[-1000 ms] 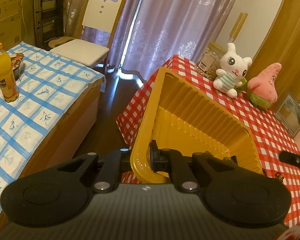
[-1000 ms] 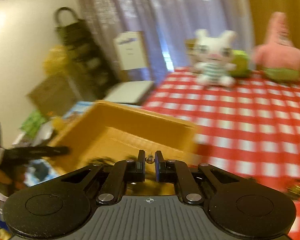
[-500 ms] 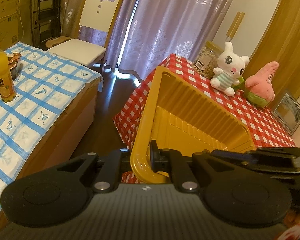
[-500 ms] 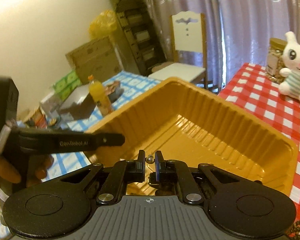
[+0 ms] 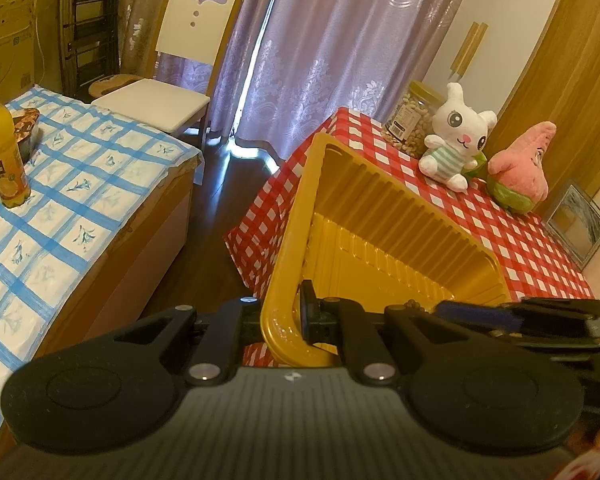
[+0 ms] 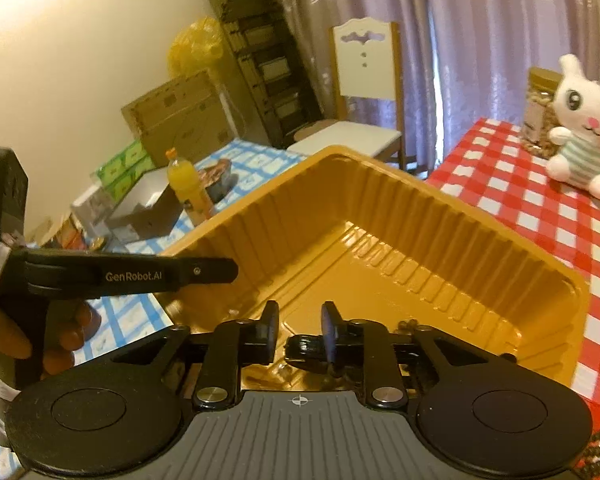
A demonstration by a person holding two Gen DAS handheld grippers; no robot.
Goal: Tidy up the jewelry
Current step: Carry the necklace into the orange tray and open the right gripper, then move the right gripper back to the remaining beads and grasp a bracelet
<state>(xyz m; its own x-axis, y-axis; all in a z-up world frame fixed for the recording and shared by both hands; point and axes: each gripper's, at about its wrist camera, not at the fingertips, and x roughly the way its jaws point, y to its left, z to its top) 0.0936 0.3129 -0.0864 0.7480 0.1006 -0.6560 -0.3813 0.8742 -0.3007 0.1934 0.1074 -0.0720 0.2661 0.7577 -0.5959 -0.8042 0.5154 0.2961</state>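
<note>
A yellow ribbed plastic tray [image 5: 380,236] is held off the red checked table, and my left gripper [image 5: 286,312] is shut on its near rim. The tray also shows in the right wrist view [image 6: 400,240], with the left gripper's finger [image 6: 140,274] at its left rim. My right gripper [image 6: 300,330] is open over the tray's near end. A dark jewelry piece [image 6: 306,350] lies in the tray just below its fingertips. A small beaded piece [image 5: 410,304] peeks behind the left gripper.
A red checked table [image 5: 520,240] carries a white bunny plush [image 5: 454,140], a pink star plush [image 5: 520,168] and a jar [image 5: 408,120]. A blue checked table [image 5: 60,200] with an orange bottle [image 5: 4,152] stands left. A white chair [image 5: 172,80] is behind.
My right gripper has opened and the small bead it held is gone from between its fingers. The right gripper swung over the tray. My left gripper kept its hold on the rim.
</note>
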